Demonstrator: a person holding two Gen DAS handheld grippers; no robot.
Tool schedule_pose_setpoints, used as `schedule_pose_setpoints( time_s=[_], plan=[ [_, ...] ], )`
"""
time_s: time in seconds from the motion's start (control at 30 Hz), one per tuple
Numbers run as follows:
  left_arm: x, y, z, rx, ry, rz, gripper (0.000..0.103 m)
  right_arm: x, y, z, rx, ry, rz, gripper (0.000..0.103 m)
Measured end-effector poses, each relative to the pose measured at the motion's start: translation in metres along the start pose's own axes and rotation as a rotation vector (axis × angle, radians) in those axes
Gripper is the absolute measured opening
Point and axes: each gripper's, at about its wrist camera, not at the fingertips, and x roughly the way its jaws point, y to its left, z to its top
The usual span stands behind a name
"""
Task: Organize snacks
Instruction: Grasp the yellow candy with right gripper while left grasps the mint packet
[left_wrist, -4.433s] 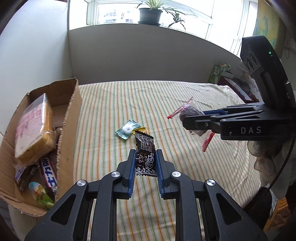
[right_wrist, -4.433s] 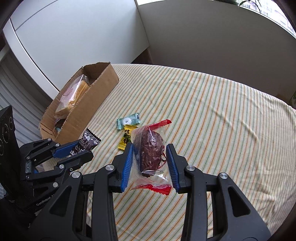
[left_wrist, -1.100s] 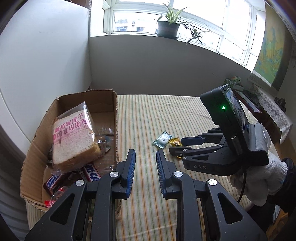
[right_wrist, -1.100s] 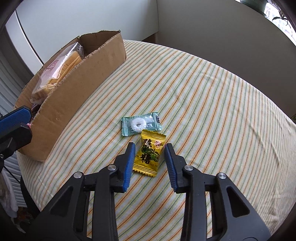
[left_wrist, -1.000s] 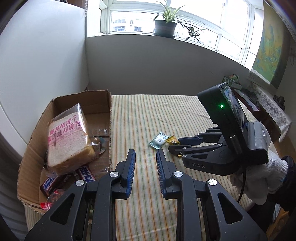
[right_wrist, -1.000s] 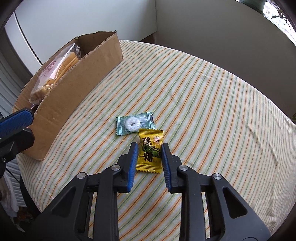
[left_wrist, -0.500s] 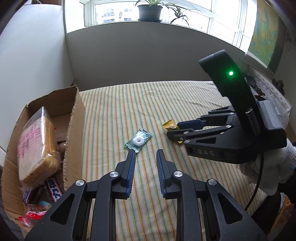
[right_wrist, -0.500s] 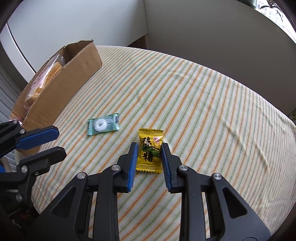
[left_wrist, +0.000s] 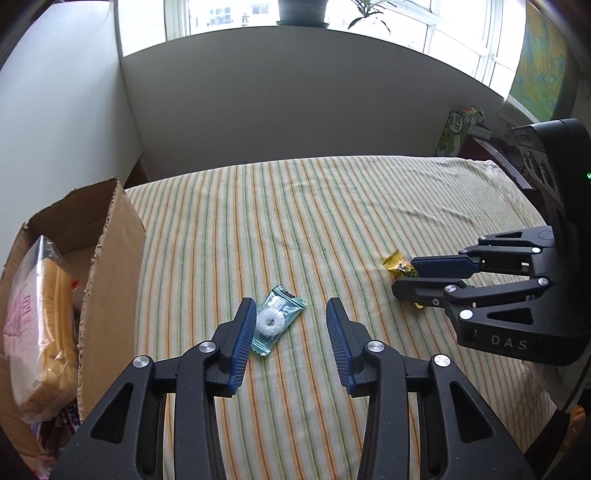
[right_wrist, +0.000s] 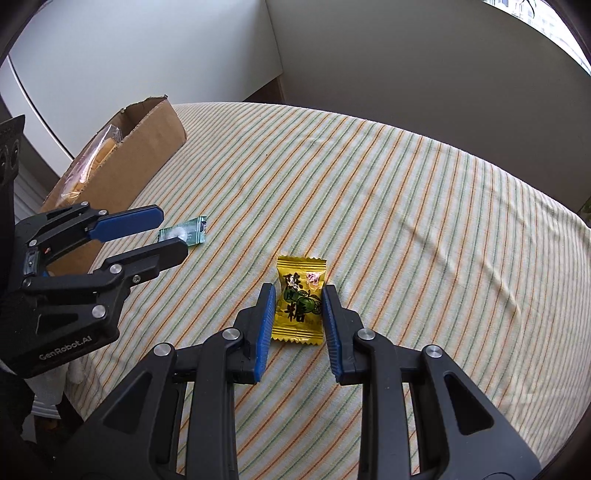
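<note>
Now that the earlier pair of snacks has been dropped into the cardboard box (left_wrist: 110, 251), only two small candies are left out on the striped tablecloth (left_wrist: 295, 206), and both are being gone after at once. A few seconds back a dark wrapper was clamped in the left gripper (left_wrist: 291, 325) and a red-ended clear packet in the right gripper (right_wrist: 298, 314); neither is held any more, so they're presumably in the box with the bagged bread (left_wrist: 33, 332).

The yellow candy (right_wrist: 300, 297) is now pinched between the right gripper's blue pads, closed in on its two long sides. A second ago the pads were wider around it, so the grab was clearly just made. It can't really be told whether it's been lifted off the cloth yet.

The left gripper has been moved away from the box and spread wide apart. The green mint candy (left_wrist: 275, 319) lies flat on the cloth just inside its left pad, off-centre, with nothing gripped yet. Half a second ago those fingers were nearly together, so they've been opened for this pick.

So it looks like the last round: close on the mint, carry both over, and the table should be done.
</note>
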Motion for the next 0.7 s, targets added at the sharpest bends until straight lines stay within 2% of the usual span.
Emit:
schedule_pose_setpoints(
  time_s=[0.17, 0.33, 0.4, 0.5, 0.6, 0.67, 0.7],
  plan=[
    [0.015, 0.005, -0.002, -0.009, 0.044, -0.022, 0.038, -0.002, 0.000, -0.003, 0.004, -0.006, 0.004, 0.025],
    [0.006, 0.012, -0.008, -0.042, 0.061, -0.060, 0.038, -0.002, -0.001, -0.004, 0.008, -0.005, -0.001, 0.025],
    [0.005, 0.007, -0.011, -0.020, 0.068, -0.060, 0.038, -0.001, 0.000, -0.003, 0.009, -0.004, -0.006, 0.026],
    [-0.002, 0.006, -0.012, 0.004, 0.029, -0.003, 0.038, -0.001, 0.001, -0.003, 0.013, -0.002, -0.008, 0.026],
    [-0.001, 0.015, -0.004, -0.039, 0.017, -0.014, 0.038, -0.001, 0.002, -0.003, 0.009, 0.000, -0.011, 0.026],
    [0.003, 0.014, 0.000, -0.030, 0.019, 0.003, 0.039, 0.000, 0.002, -0.003, 0.008, 0.000, -0.010, 0.026],
    [0.006, 0.014, 0.001, -0.030, 0.025, 0.007, 0.047, 0.000, 0.002, -0.003, 0.008, 0.000, -0.010, 0.026]
  ],
)
